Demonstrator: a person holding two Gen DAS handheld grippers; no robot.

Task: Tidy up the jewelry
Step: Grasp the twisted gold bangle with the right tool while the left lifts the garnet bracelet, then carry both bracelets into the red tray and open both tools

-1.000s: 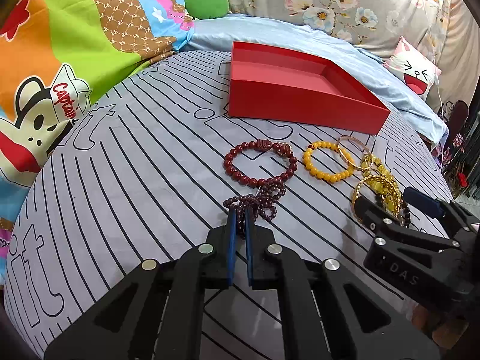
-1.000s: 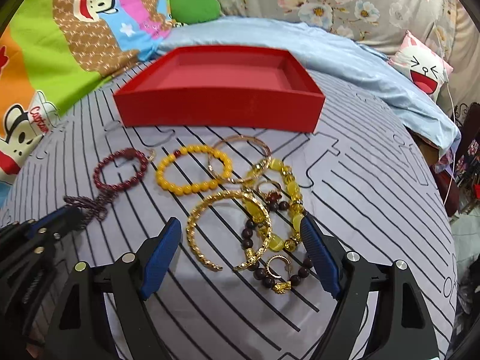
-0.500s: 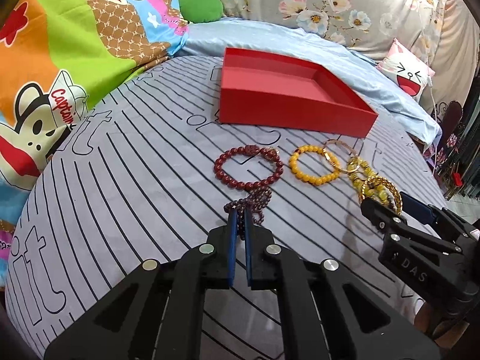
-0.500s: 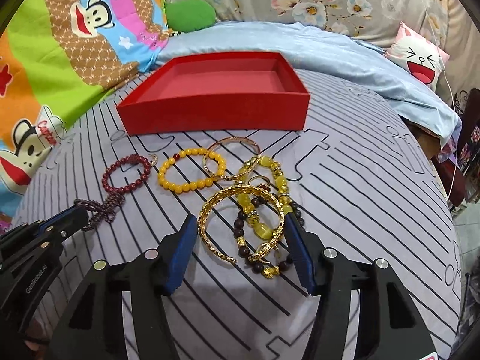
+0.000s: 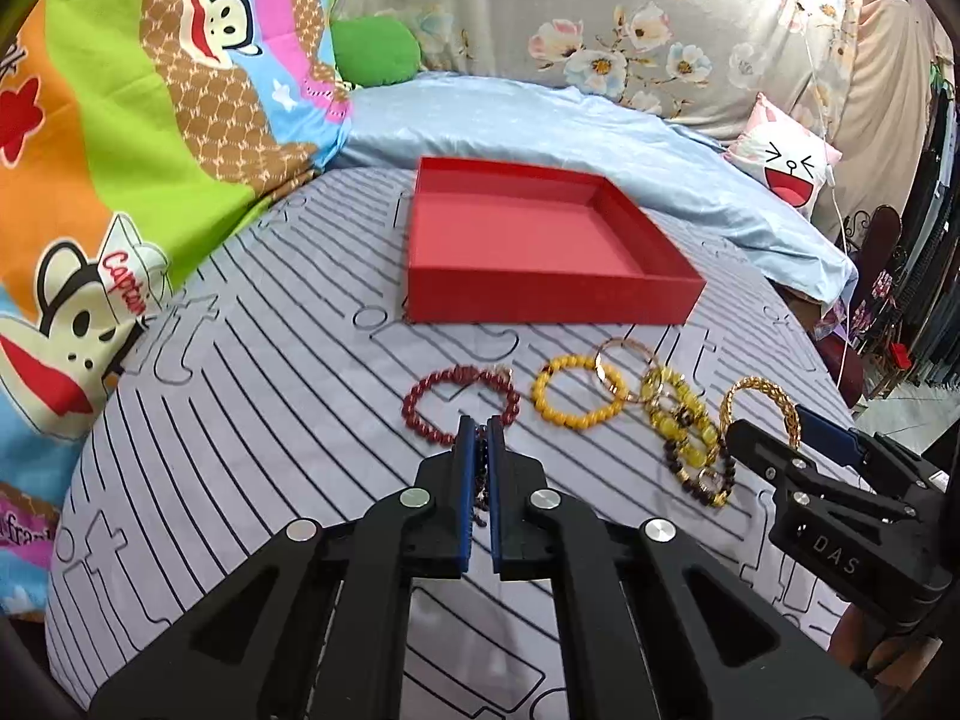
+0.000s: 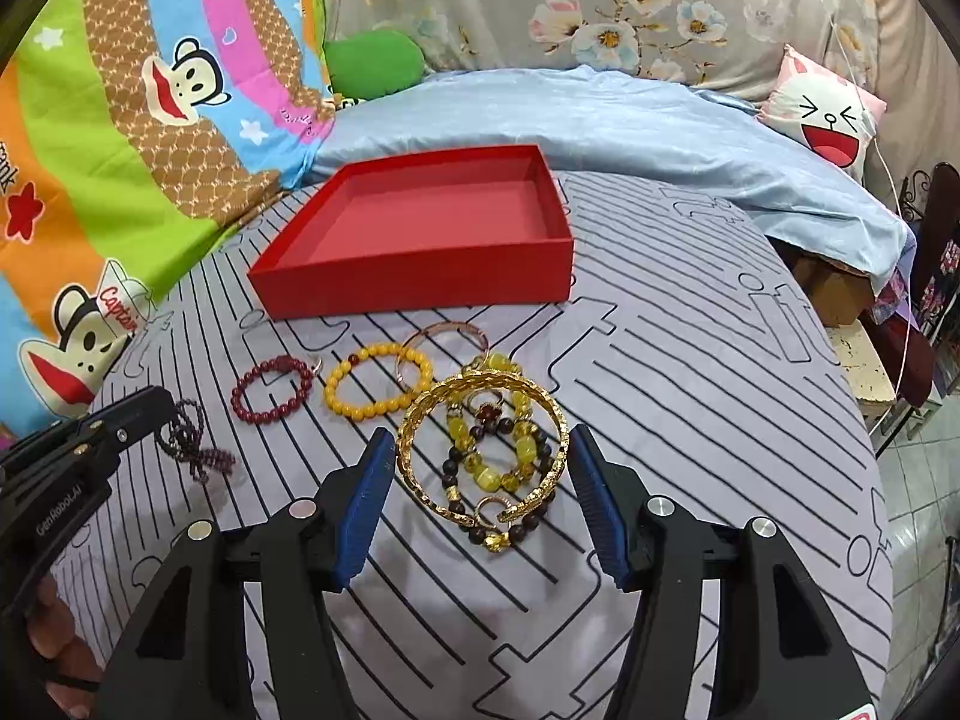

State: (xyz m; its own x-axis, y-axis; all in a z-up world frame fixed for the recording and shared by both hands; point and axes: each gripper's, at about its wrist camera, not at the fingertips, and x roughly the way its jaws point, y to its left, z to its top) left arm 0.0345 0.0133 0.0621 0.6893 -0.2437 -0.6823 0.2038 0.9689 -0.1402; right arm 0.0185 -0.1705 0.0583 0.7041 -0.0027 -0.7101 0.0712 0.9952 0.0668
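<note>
The left gripper (image 5: 478,441) is pinching the dark purple bead string (image 6: 195,447); the right gripper (image 6: 480,450) is sitting spread wide around the gold bangle (image 6: 483,447) on the bed (image 6: 690,372).

Red tray (image 6: 420,285), grey sheet (image 6: 690,360) lined in black, dark red beaded bracelet (image 6: 273,387), yellow beaded bracelet (image 6: 378,381), gold bangle (image 6: 483,450), blue pads (image 6: 363,504), green cushion (image 6: 372,63), flowered curtain (image 6: 600,6)
</note>
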